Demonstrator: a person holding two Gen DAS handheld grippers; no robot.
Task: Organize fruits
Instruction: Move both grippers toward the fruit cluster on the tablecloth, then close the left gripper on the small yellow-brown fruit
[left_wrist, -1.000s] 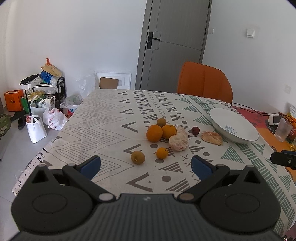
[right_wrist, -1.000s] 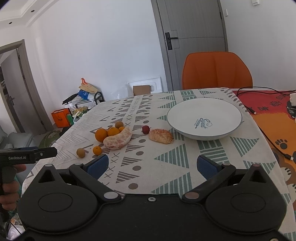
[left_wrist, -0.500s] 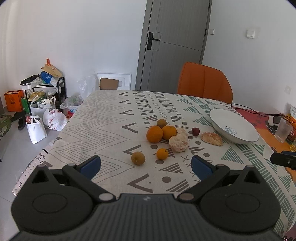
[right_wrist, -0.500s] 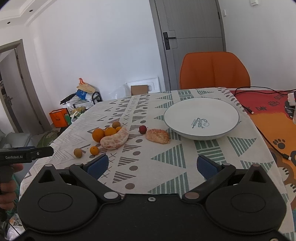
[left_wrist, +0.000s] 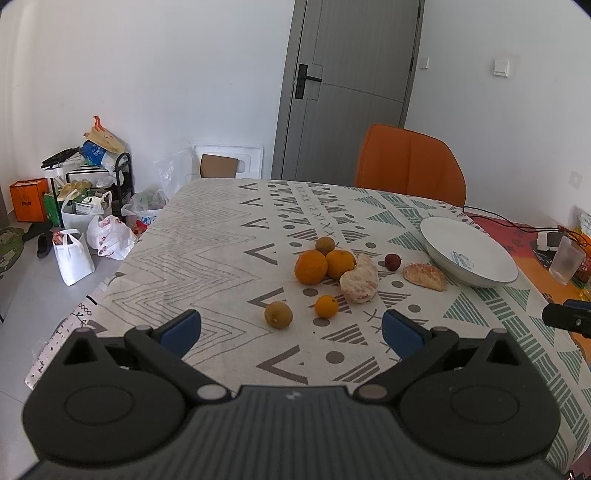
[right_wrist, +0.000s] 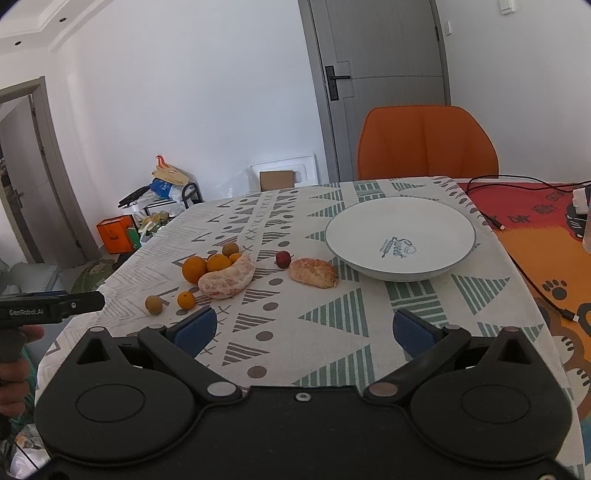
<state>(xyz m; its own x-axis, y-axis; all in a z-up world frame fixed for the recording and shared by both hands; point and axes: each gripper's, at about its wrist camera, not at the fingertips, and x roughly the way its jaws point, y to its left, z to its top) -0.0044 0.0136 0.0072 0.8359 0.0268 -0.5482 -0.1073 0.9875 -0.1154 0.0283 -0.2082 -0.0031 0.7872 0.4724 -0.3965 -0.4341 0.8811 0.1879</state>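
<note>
Fruit lies loose on the patterned tablecloth (left_wrist: 207, 258): two oranges (left_wrist: 311, 266), a small orange (left_wrist: 326, 306), a brownish round fruit (left_wrist: 278, 314), another behind the oranges (left_wrist: 325, 245), a peeled pale citrus (left_wrist: 360, 279), a peeled orange-coloured citrus (left_wrist: 424, 276) and a small red fruit (left_wrist: 392, 261). A white bowl (right_wrist: 400, 236) stands empty at the right. My left gripper (left_wrist: 291, 330) hovers open in front of the fruit. My right gripper (right_wrist: 303, 328) is open too, short of the bowl and the peeled citrus (right_wrist: 313, 272), holding nothing.
An orange chair (right_wrist: 426, 142) stands behind the table by a grey door (left_wrist: 351, 88). A cable (right_wrist: 532, 280) and a plastic cup (left_wrist: 565, 264) sit on the red-orange mat at the right. Bags and clutter (left_wrist: 77, 221) crowd the floor at the left. A hand (right_wrist: 14, 369) holds the left gripper.
Both views have shifted slightly; the right gripper has drifted a little to the right, so the fruit and bowl sit further left in its view. Nothing on the table moved.
</note>
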